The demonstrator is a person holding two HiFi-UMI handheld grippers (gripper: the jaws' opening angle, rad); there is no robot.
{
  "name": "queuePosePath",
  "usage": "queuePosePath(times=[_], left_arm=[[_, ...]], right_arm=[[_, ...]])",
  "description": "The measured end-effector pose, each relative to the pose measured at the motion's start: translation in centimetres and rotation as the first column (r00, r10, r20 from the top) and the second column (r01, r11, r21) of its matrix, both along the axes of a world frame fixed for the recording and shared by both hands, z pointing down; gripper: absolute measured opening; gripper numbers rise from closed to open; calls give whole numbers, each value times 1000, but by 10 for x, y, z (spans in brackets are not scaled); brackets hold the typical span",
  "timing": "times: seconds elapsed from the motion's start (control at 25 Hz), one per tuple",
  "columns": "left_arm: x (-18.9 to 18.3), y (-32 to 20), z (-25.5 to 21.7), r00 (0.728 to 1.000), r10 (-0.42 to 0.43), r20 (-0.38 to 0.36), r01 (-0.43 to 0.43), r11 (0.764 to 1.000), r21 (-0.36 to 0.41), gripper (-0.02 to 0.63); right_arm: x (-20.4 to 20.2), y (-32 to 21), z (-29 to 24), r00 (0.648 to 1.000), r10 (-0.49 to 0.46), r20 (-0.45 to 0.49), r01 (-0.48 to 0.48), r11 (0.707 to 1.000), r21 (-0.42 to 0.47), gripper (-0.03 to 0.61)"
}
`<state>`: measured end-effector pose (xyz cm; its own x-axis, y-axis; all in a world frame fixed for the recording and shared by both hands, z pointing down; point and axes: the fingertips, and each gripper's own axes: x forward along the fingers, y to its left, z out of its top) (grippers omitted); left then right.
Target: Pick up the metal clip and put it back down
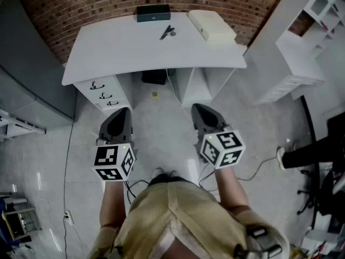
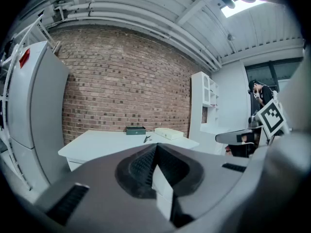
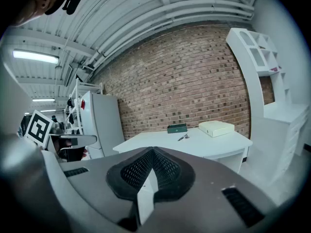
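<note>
The metal clip (image 1: 167,33) is small and dark and lies on the white desk (image 1: 124,47) near its far edge. It is tiny in the left gripper view (image 2: 147,139) and in the right gripper view (image 3: 183,137). Both grippers hang over the floor well short of the desk and point at it. My left gripper (image 1: 122,112) is shut with nothing in it, its jaws meeting in a seam (image 2: 156,147). My right gripper (image 1: 200,109) is also shut and empty (image 3: 152,152). Neither touches the clip.
A dark green box (image 1: 153,13) stands at the desk's back edge and a cream flat box (image 1: 212,25) at its right. Drawers (image 1: 102,93) sit under the desk's left side. White shelving (image 1: 302,53) is to the right, a grey cabinet (image 1: 27,74) to the left, cables (image 1: 259,169) on the floor.
</note>
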<state>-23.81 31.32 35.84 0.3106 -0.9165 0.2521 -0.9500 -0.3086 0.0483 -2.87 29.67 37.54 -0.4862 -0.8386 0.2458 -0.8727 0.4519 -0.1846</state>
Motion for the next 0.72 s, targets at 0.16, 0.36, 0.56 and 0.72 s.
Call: queuePosePath(times=[0.16,0.36,0.56,0.72], left_arm=[[4,1,6,1000,-5,-19,5,1000,-21,2],[14,4,17,996,-6,-88,2,999,-53,2],[25,9,35,986,-35,-163,17,994,-109,2],[39,21,50,990,-17,-141,-3,990,-140,2]], right_arm=[[1,2,11,997,4,-71,-4,1000,1,3],[9,4,26,998,7,-55,-9,999,-35,3],[17,3,35,999,-12,-33,10,999,-35,3],[11,10,41,999,-39,-12,38,998,-51,3]])
